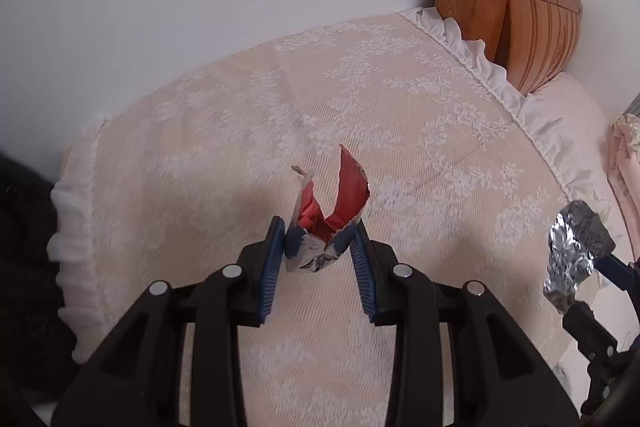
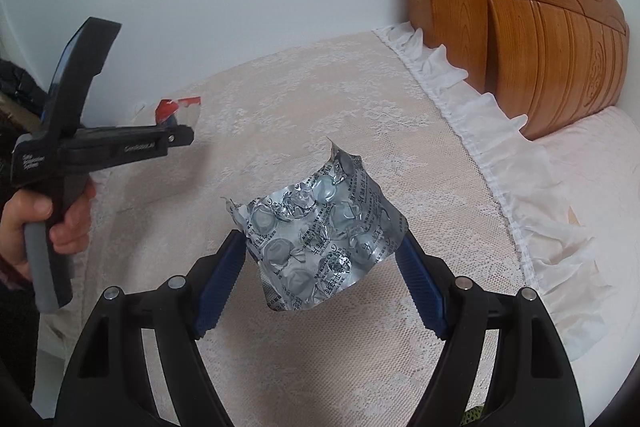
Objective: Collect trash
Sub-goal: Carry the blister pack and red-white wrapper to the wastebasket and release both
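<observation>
Clamped between the fingers of the left gripper (image 1: 318, 247) is a torn red wrapper (image 1: 328, 215); an emptied pill sheet (image 2: 320, 235) is pinched by the right gripper (image 2: 320, 267). Both pieces are judged collected, so a bin, nowhere seen, is called for next. Beyond the fingers lie a lace bedspread (image 2: 320, 99) and wooden headboard (image 2: 552, 39); nothing is seen blocking.

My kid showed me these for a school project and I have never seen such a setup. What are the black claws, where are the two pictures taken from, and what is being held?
No robot here: a person holds a hand-squeezed gripper in each hand, each with a camera looking along its fingers. One picture is from the left gripper, shut on a torn red and blue wrapper. The other is from the right gripper, shut on an empty foil pill sheet. Below lies a lace bedspread, with a wooden headboard behind. The person's hand shows at the left.
</observation>
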Tool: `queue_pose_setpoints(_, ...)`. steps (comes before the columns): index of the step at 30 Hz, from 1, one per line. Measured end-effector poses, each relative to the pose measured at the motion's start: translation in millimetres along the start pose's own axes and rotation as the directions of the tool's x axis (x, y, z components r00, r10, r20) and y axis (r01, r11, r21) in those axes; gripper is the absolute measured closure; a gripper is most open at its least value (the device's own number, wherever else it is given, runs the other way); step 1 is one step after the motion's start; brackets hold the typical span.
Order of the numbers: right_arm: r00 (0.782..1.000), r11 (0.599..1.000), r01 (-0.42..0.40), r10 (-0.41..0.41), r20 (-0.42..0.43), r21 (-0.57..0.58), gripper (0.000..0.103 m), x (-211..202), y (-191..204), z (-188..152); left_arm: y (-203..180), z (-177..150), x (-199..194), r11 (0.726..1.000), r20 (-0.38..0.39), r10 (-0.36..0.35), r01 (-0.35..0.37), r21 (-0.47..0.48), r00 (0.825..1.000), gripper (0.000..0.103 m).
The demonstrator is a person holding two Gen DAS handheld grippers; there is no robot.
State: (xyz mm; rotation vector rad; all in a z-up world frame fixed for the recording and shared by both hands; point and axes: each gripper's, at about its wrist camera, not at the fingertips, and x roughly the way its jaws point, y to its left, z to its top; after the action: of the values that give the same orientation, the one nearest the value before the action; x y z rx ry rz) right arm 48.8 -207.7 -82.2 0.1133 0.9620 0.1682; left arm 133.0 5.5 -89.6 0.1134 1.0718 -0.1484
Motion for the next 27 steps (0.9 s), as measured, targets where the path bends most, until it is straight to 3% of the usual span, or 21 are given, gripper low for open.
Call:
queue_pose_setpoints(4,1.000,0.999,-0.027,0.027,0.012,-0.042,0.026,-22.5,11.8,-14.5,-6.9,-35.4,-34.3,1.000,0.014,0.004,-0.004,-0.029,1.000,0.070)
queue_pose_setpoints(8,0.999,0.998,-0.028,0.029,0.027,-0.057,0.026,-44.4,15.7,-31.7,-27.4,-61.9,-62.2,1.000,0.036,0.001,-0.001,0.014,0.999,0.069)
queue_pose_setpoints(14,0.996,0.997,0.068,-0.066,0.063,-0.021,0.026,-89.8,-6.1,-73.0,-86.0,-97.6,-82.9,0.985,0.044,-0.126,0.120,0.126,0.991,0.069)
queue_pose_setpoints(17,0.989,0.990,0.134,-0.137,0.064,0.048,0.025,-115.9,-29.0,-105.4,-127.6,-116.9,-90.1,0.956,0.027,-0.212,0.202,0.214,0.977,0.069)
queue_pose_setpoints(21,0.975,0.964,0.212,-0.220,0.034,0.159,0.025,-143.4,-55.9,-145.7,-189.3,-141.1,-98.6,0.895,-0.007,-0.303,0.288,0.341,0.953,0.069)
queue_pose_setpoints(27,0.950,0.896,0.301,-0.310,-0.024,0.326,0.025,-177.8,-102.0,-212.4,-259.3,-169.1,-107.2,0.811,-0.072,-0.403,0.392,0.433,0.912,0.069)
